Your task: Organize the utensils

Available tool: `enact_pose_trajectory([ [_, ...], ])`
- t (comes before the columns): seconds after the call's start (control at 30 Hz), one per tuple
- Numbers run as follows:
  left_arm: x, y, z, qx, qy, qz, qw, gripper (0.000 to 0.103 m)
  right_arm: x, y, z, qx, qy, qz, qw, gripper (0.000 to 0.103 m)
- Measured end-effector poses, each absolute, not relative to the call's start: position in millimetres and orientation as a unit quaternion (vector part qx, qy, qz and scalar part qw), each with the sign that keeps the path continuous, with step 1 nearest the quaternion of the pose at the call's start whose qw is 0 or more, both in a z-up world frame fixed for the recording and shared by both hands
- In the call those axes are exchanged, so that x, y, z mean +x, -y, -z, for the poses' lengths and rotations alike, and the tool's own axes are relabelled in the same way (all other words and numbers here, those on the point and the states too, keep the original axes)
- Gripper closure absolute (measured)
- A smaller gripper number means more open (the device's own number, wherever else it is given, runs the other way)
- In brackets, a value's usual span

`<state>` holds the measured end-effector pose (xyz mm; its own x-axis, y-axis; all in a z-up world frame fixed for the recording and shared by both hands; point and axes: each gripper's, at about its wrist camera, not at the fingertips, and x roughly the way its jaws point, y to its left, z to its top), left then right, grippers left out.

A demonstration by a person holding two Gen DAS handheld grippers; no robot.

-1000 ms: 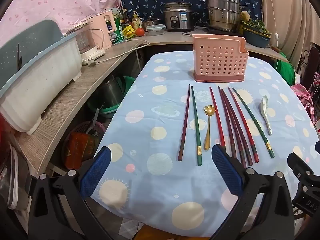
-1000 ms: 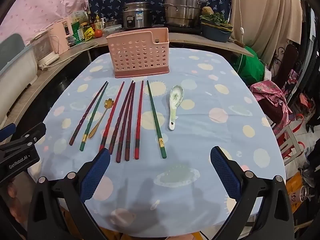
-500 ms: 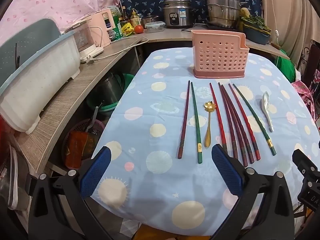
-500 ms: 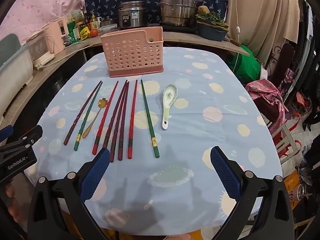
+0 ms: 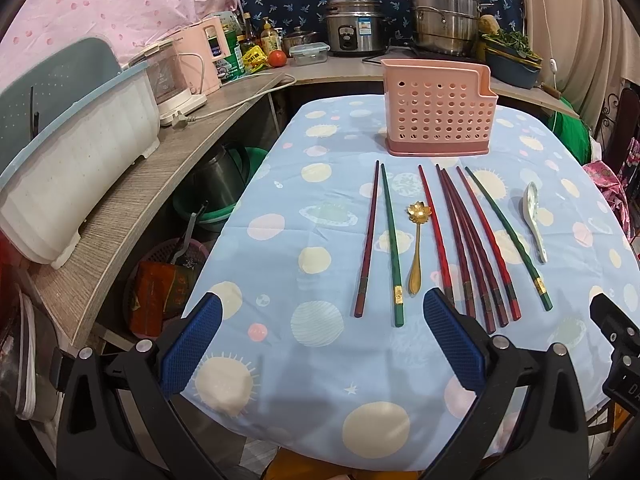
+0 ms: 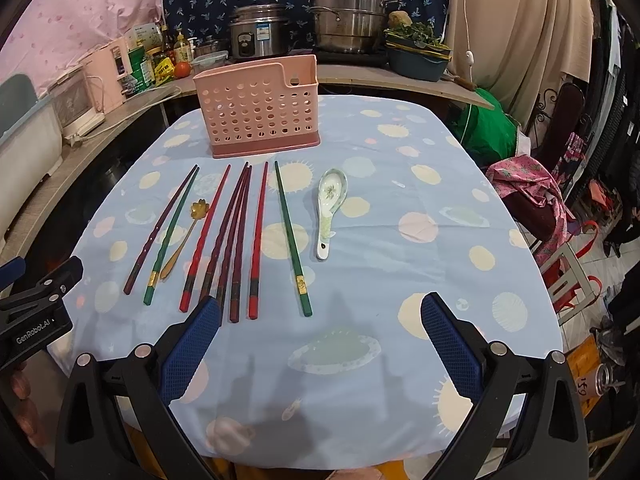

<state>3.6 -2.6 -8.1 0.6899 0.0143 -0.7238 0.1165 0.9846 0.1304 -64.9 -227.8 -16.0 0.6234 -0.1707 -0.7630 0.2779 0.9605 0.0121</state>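
While both grippers hang spread wide and empty at frame bottom, pink holder stands upper centre on the table. Chopsticks lie mid-frame, long axes pointing toward it. Left gripper sits nearer their butt ends than right gripper, probably.

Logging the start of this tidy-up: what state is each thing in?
Left claw: open, empty, above the table's near edge.
Right claw: open, empty.
Pink utensil holder: upright; nothing visible sticking out.
Chopsticks: lying flat in a row on the tablecloth.
Gold spoon: flat, bowl toward the holder.
Ceramic spoon: flat, bowl up.
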Motion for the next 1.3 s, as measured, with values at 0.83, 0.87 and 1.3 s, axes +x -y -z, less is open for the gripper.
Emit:
enact_pose_trajectory([
  [0.83,6.8,0.9,8.5,0.078,-0.395,0.026,0.915,0.007,-63.9,230.0,19.1,0.069,-0.416,0.128,0.898,0.007],
  [0.87,6.8,0.8,8.4,0.078,-0.395,0.026,0.915,0.007,-63.8,229.8,19.3,0.068,-0.416,0.128,0.898,0.007],
  [1.3,7.1,0.9,7.8,0.078,-0.395,0.026,0.915,0.007,-65.2,228.7,15.8,0.065,-0.414,0.125,0.900,0.007],
])
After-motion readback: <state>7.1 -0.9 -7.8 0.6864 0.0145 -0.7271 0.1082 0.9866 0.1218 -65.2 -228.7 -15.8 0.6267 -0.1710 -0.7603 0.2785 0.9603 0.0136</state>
